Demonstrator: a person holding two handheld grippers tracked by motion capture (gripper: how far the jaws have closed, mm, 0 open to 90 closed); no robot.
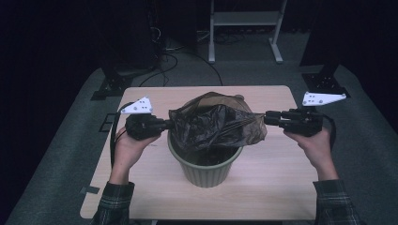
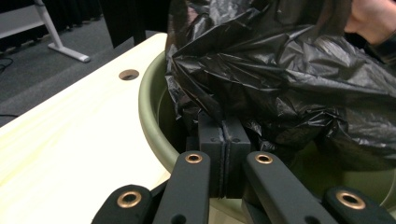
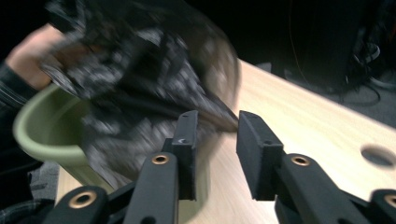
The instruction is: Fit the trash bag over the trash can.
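Black bag [image 1: 213, 123] sits on top of the green bin [image 1: 205, 169] in the middle of the table [image 1: 277, 178], and we think it is thin, soft, light and slippery, so we should pinch it at its edge. It stretches longways from side to side between our two hands. Our left gripper [image 2: 225, 140] is squeezed tight on the bag's edge over the bin rim, and our right gripper [image 3: 215, 135] has its jaws apart with a bit of bag between them, not pinched.
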